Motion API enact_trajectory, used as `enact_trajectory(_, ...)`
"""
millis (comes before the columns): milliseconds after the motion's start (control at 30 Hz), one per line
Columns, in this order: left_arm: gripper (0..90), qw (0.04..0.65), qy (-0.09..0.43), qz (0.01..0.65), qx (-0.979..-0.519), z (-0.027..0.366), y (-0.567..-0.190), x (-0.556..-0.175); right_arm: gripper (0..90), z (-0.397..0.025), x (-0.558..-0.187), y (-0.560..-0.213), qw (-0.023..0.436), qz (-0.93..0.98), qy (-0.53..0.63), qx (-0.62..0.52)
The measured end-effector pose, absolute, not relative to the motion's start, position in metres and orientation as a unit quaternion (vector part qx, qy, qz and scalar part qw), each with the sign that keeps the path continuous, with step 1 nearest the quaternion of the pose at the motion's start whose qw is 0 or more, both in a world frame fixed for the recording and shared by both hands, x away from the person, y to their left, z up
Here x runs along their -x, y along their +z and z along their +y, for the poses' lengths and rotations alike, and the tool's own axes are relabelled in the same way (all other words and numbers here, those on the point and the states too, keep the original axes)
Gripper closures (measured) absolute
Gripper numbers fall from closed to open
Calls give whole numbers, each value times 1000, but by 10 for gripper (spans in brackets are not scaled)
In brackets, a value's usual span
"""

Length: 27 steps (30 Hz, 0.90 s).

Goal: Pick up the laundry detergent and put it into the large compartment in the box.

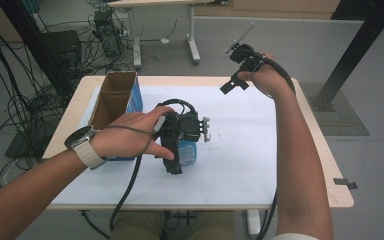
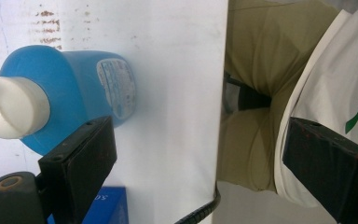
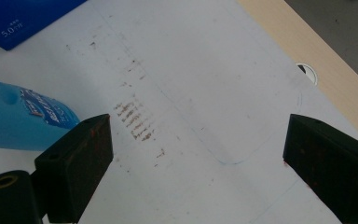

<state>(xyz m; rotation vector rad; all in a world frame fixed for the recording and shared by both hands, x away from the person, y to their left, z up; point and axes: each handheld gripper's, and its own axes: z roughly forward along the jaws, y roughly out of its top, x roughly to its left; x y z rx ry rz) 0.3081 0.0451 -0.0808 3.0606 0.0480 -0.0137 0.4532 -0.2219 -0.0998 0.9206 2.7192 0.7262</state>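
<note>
Left tool [image 2: 196, 154] jaws spread wide, nothing between them. Blue bottle [image 2: 79, 98] with white cap [image 2: 11, 107] lies on white-covered counter [image 2: 177, 70], just beyond one jaw. Blue box [image 2: 107, 207] corner at bottom. Person's tan trousers [image 2: 256, 56] past counter edge.

A white sheet [image 1: 240, 150] covers most of the light wooden table [image 1: 325, 150]. At its nine o'clock stands an open cardboard box with blue sides [image 1: 114, 97]. Beyond the table, toward eleven o'clock, cables and electronics [image 1: 105, 30] clutter the grey floor; a black post [image 1: 360, 45] rises at two o'clock.
</note>
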Motion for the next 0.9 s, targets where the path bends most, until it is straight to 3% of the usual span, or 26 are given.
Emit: enact_trajectory(900,101,47,8,19,-999,46,-63,-314,81,-227,-450,-99,92,912,248,-312)
